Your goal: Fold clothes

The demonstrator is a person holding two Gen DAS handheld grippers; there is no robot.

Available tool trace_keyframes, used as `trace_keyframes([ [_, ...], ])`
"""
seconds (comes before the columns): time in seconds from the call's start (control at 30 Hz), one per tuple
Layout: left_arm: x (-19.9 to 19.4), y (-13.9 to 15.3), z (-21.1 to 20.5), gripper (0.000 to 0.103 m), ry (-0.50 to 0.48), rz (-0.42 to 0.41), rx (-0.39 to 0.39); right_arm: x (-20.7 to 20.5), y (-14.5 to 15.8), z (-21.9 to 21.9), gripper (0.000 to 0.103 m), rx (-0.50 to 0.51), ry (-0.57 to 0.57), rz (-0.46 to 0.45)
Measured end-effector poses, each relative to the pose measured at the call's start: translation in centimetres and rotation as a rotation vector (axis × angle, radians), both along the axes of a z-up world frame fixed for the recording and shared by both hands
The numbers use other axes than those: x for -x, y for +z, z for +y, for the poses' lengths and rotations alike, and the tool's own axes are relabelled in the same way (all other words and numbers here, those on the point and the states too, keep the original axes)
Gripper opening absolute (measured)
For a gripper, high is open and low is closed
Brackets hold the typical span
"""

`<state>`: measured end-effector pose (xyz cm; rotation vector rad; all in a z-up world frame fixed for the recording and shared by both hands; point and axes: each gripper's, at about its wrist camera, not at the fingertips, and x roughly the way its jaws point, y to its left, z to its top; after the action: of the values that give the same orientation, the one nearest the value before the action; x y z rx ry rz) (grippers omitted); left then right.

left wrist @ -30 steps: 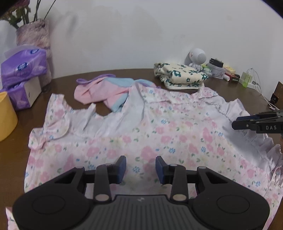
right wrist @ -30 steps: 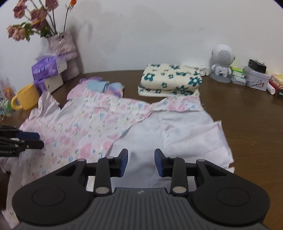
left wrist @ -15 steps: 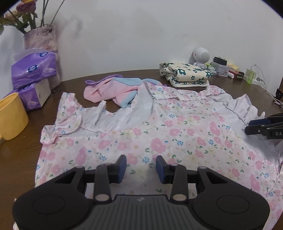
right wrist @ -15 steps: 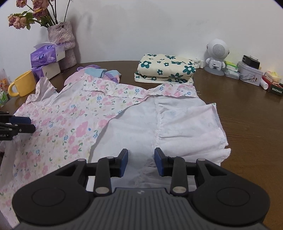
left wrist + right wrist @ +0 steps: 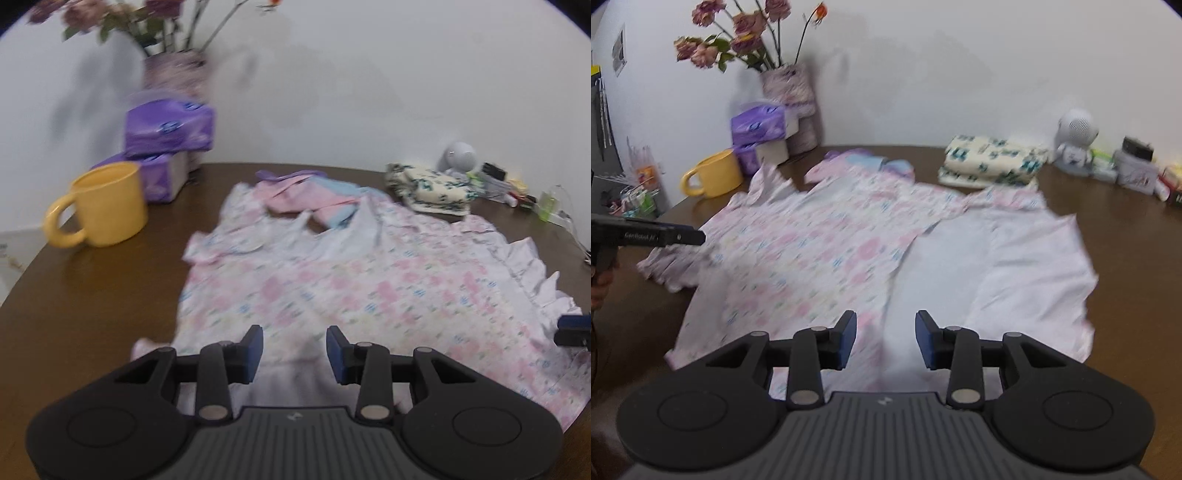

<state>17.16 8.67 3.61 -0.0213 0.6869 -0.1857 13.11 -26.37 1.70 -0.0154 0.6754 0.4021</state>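
A pink floral dress [image 5: 354,291] lies spread on the round brown table [image 5: 92,295]; in the right wrist view [image 5: 820,251] its right part is turned over and shows the white inside [image 5: 997,266]. My left gripper [image 5: 294,352] is open and empty above the dress's near edge. My right gripper [image 5: 885,341] is open and empty above the near hem. The left gripper's tip also shows at the left of the right wrist view [image 5: 683,236], and the right gripper's tip shows at the right edge of the left wrist view [image 5: 574,330].
A pink and blue garment [image 5: 314,199] lies behind the dress. A folded cream floral cloth [image 5: 993,164] sits at the back. A yellow mug [image 5: 103,205], purple tissue packs [image 5: 170,129], a flower vase [image 5: 792,107], a white robot figure [image 5: 1075,136] and small items [image 5: 1134,168] line the table's edges.
Both grippers have pulled back and swung left, still open. The mug, tissues and vase now show more fully. The dress lies as before.
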Motion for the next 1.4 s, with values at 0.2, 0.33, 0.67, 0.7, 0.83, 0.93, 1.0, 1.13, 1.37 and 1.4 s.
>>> trace_keyframes([
  [0.2,1.1,-1.2,1.9,0.033,0.034,0.034,0.014,1.4,-1.3,1.0,0.035,-0.01,-0.024,0.013],
  [0.33,1.7,-1.5,2.1,0.029,0.038,0.042,-0.001,2.2,-1.7,1.2,0.035,0.004,-0.047,0.02],
  [0.67,2.8,-1.6,2.2,0.025,0.047,0.009,-0.068,3.4,-2.2,0.2,0.035,0.015,-0.103,0.02],
  [0.7,2.8,-1.5,2.3,0.025,0.05,0.01,-0.056,3.4,-2.2,0.1,0.035,0.011,-0.107,0.019],
  [0.83,3.7,-0.3,2.0,0.037,0.044,-0.032,-0.019,3.6,-1.6,-0.8,0.036,-0.052,-0.106,0.014],
  [0.93,4.8,0.8,1.4,0.057,0.031,-0.082,-0.005,4.6,-0.4,-1.5,0.039,-0.078,-0.132,-0.041],
  [1.0,5.5,1.2,0.8,0.066,0.009,-0.104,0.017,5.1,0.2,-1.9,0.048,-0.093,-0.145,-0.057],
  [1.13,6.6,1.4,-1.0,0.088,-0.046,-0.106,0.075,5.9,0.2,-1.9,0.067,-0.091,-0.163,-0.066],
  [1.37,9.0,1.2,-4.9,0.1,-0.13,-0.113,0.128,7.9,0.7,-1.3,0.103,-0.061,-0.191,-0.118],
  [1.4,9.3,1.1,-5.4,0.1,-0.138,-0.11,0.128,8.0,0.7,-1.3,0.103,-0.057,-0.198,-0.119],
])
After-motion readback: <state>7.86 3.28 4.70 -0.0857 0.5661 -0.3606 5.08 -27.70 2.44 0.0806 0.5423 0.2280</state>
